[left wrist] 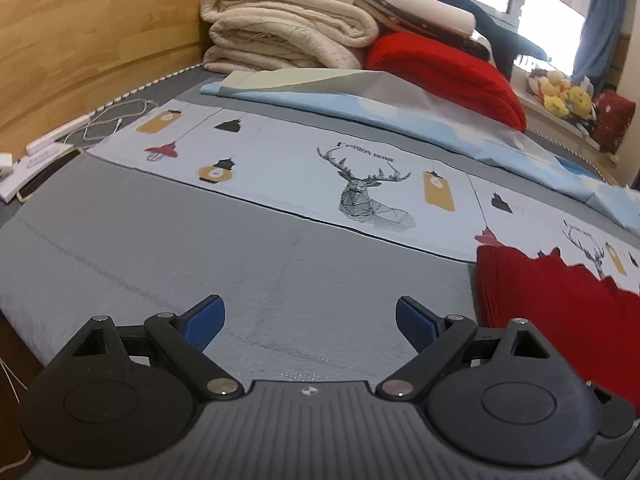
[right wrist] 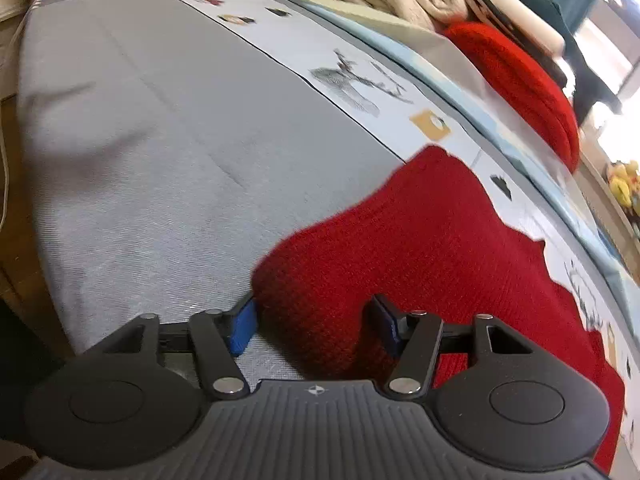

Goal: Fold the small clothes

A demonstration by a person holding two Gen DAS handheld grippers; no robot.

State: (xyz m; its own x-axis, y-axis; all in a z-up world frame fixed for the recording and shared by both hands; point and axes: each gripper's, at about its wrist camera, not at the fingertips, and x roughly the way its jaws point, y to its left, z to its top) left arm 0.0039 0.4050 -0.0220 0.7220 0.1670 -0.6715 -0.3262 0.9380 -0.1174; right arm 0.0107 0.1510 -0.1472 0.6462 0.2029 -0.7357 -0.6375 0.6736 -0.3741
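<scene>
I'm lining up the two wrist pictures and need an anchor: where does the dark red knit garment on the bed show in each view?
Left wrist: the red knit garment lies at the right edge, right of the open left gripper.
Right wrist: it fills the lower right, a bulge of it between the fingers of the right gripper.
Shared landmark: the deer print on the pale sheet, beyond the garment.

Daylight enters through the window (left wrist: 560, 4) at upper right, blown out to white glare in both views. The bed (left wrist: 200, 248) is evenly lit with soft shadows. The left view is sharp; the right view is smeared by motion blur. Fisheye distortion bends the edges, and corners darken.
</scene>
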